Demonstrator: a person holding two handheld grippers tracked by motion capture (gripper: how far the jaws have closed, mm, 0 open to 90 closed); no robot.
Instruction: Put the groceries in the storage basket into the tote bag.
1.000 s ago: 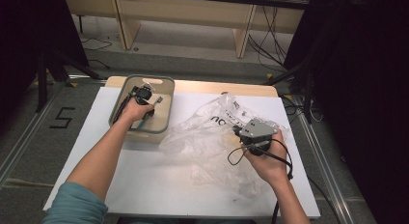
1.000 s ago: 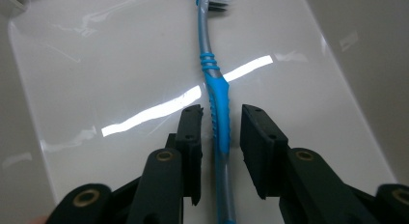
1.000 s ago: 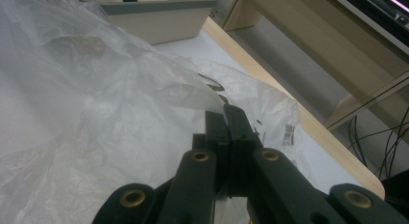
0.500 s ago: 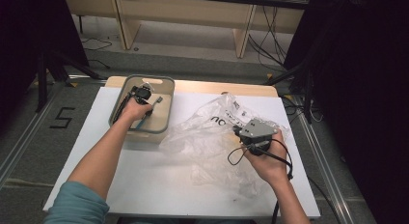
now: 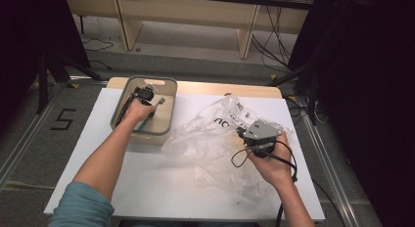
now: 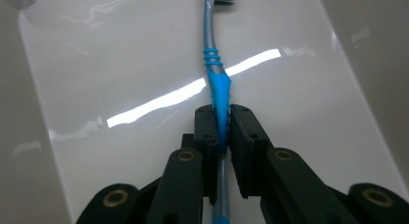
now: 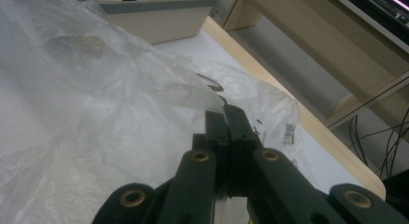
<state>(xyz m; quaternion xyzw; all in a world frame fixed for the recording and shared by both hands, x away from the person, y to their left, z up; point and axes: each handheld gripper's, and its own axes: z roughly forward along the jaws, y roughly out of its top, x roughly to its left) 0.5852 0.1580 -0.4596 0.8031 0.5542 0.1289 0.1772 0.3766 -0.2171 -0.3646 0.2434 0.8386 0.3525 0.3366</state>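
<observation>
Blue toothbrush (image 6: 219, 96) clamped in left tool (image 6: 221, 132); right tool (image 7: 226, 120) pinching printed plastic bag (image 5: 215, 139).

left sleeve (image 5: 78, 207): teal fabric, pushed up the forearm
left gripper (image 6: 221, 137): black jaws, brass-coloured screws
right gripper (image 5: 258, 139): grey three-cornered top plate, black looping cable

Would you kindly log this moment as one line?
left gripper: just closed on blue toothbrush in grey-rimmed bin | right gripper: pinching clear plastic bag

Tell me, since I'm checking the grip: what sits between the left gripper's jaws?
The blue toothbrush handle; the left gripper view shows its pads pressing it.
</observation>
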